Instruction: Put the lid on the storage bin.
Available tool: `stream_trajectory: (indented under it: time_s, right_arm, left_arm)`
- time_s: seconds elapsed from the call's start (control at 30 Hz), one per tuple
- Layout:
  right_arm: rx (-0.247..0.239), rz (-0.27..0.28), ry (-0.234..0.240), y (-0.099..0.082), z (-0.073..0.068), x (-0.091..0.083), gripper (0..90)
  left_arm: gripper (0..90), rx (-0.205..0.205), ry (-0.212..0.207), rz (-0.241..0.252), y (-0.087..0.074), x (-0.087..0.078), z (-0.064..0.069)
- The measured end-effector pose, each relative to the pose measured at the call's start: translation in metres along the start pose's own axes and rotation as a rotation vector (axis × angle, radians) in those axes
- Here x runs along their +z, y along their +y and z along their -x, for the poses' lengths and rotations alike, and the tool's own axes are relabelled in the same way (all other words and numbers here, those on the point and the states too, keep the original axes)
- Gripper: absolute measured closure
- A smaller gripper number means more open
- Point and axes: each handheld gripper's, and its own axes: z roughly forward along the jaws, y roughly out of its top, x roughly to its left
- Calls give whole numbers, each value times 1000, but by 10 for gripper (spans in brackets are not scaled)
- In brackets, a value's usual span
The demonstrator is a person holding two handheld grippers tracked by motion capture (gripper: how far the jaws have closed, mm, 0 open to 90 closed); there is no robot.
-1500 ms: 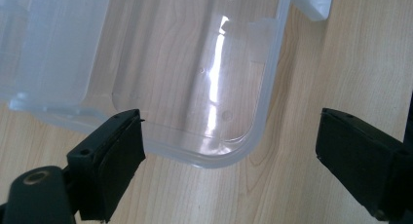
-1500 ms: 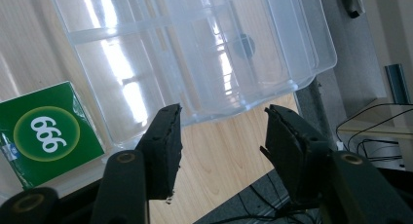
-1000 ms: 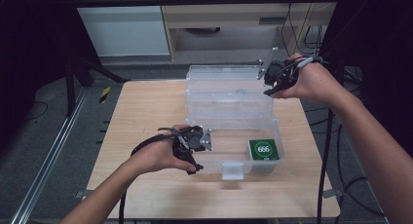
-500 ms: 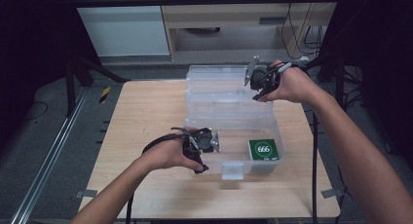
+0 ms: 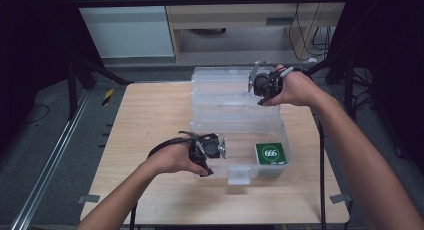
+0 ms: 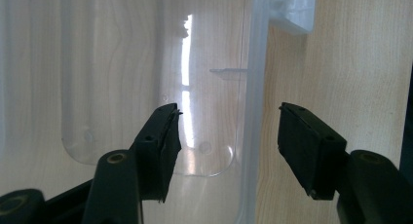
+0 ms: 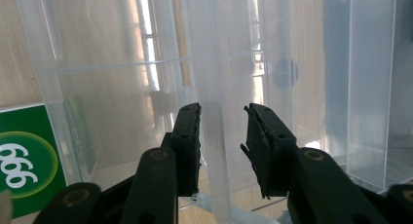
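clear plastic box (image 5: 235, 102), green card (image 5: 270, 153), black hand-held grippers

You're working in a lab or workshop. A bare wooden table (image 5: 150, 120) stands among dark frame struts (image 5: 75, 75). Loose cables (image 5: 305, 30) hang far right.

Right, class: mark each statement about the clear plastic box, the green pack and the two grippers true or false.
1. The clear plastic box stands open on the wooden table. True.
2. The green pack marked 666 lies outside the box. False: it lies inside.
3. The left gripper straddles the box's wall. True.
4. The right gripper holds the green pack. False: the lid's clear edge stands between its jaws.
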Motion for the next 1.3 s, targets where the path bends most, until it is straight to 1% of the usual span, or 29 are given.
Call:
stream_trajectory:
  time_s: [0.07, 0.13, 0.17, 0.27, 0.33, 0.37, 0.4, 0.43, 0.5, 0.53, 0.6, 0.63, 0.67, 0.7, 0.77, 0.87, 0.97, 1.1, 1.2, 1.27, 1.3]
  right_arm:
    - [-6, -4, 5, 2, 0, 2, 700]
    - [-19, -6, 6, 3, -1, 4, 729]
    - [-22, -13, 9, 3, -2, 4, 736]
    - [-26, -16, 5, 4, -2, 5, 742]
    - [-24, -18, 5, 5, -3, 4, 758]
    - [-27, -20, 4, 5, -3, 4, 762]
    - [-30, -24, 1, 6, -4, 4, 770]
    - [-33, -24, 0, 6, -5, 4, 776]
    - [-35, -21, 0, 7, -5, 3, 782]
    - [-36, -18, 1, 7, -6, 3, 788]
    - [-36, -17, 1, 6, -6, 3, 789]
    - [-37, -21, -1, 6, -6, 3, 790]
    - [-37, -19, -1, 7, -6, 3, 790]
    - [-35, -18, -1, 7, -6, 3, 791]
    - [-37, -18, -2, 7, -6, 4, 792]
    - [-36, -15, -2, 7, -6, 4, 793]
    - [-38, -15, -5, 7, -6, 4, 797]
    - [-40, -15, -6, 7, -7, 3, 801]
    - [-39, -16, -5, 7, -7, 3, 802]
    - [-41, -15, -4, 7, -7, 3, 804]
    - [-52, -17, -9, 7, -8, 3, 814]
  left_arm:
    - [450, 4, 1, -6, 0, 0, 0]
    - [485, 0, -4, -8, 0, 1, 1]
    - [490, 1, -6, -11, 0, 1, 0]
    - [544, -8, -14, -11, -1, 0, 0]
    - [585, -14, -9, -1, -2, 0, -1]
    - [601, -16, -13, 2, -3, 0, -1]
    - [612, -27, -20, 7, -4, 1, 0]
    - [624, -26, -24, 10, -6, 3, 1]
    - [634, -27, -24, 12, -7, 5, 2]
    - [660, -23, -25, 7, -9, 8, 1]
    - [694, -28, -30, 9, -10, 9, 2]
    - [694, -38, -31, 11, -11, 11, 3]
    - [715, -35, -25, 11, -12, 12, 2]
    - [750, -45, -34, 22, -13, 14, 2]
    - [781, -37, -32, 25, -13, 15, 2]
    - [823, -45, -40, 31, -13, 16, 2]
    - [830, -53, -37, 31, -13, 16, 3]
    - [832, -63, -22, 34, -13, 16, 5]
    - [832, -70, -21, 36, -13, 16, 6]
    - [833, -67, -17, 38, -13, 16, 6]
    - [834, -77, -17, 38, -13, 16, 6]
